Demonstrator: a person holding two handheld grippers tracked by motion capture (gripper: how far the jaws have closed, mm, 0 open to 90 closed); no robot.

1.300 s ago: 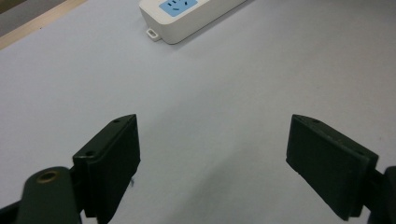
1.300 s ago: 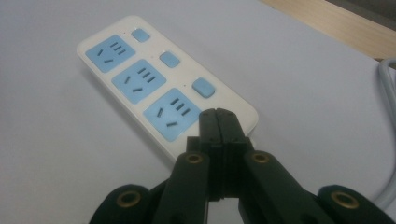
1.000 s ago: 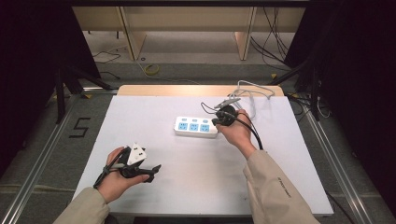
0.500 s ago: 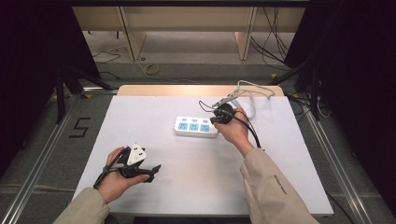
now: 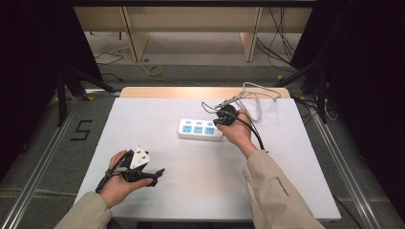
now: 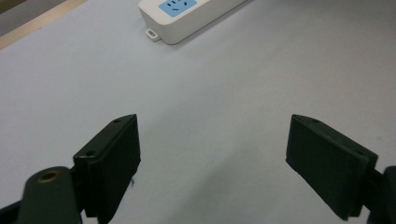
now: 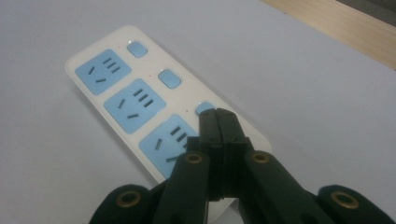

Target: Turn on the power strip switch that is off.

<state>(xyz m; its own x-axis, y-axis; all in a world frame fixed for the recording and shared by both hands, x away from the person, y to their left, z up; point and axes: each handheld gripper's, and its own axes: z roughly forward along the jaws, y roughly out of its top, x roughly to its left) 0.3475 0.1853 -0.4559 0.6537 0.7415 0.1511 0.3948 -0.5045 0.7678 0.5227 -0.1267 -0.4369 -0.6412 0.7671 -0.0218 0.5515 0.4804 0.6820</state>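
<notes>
A white power strip (image 5: 200, 129) with three blue sockets and three blue switches lies flat near the middle of the white table (image 5: 191, 191). My right gripper (image 5: 220, 120) is at the strip's right end with its jaws shut and nothing between them. In the right gripper view the strip (image 7: 140, 107) runs up to the left, and the gripper's (image 7: 218, 116) tips sit at the nearest switch (image 7: 204, 108); whether they press it I cannot tell. My left gripper (image 5: 155, 174) rests at the table's front left, open and empty. In the left gripper view the strip's end (image 6: 191, 18) lies far beyond the gripper's (image 6: 212, 154) wide-apart jaws.
The strip's white cable (image 5: 258, 93) loops at the back right near the table's wooden far edge (image 5: 191, 91). A black cable (image 5: 253, 131) trails from the right gripper along the forearm. A "5" mark (image 5: 82, 130) is on the floor to the left.
The right hand has edged slightly left toward the strip's end. The left hand has kept still.
</notes>
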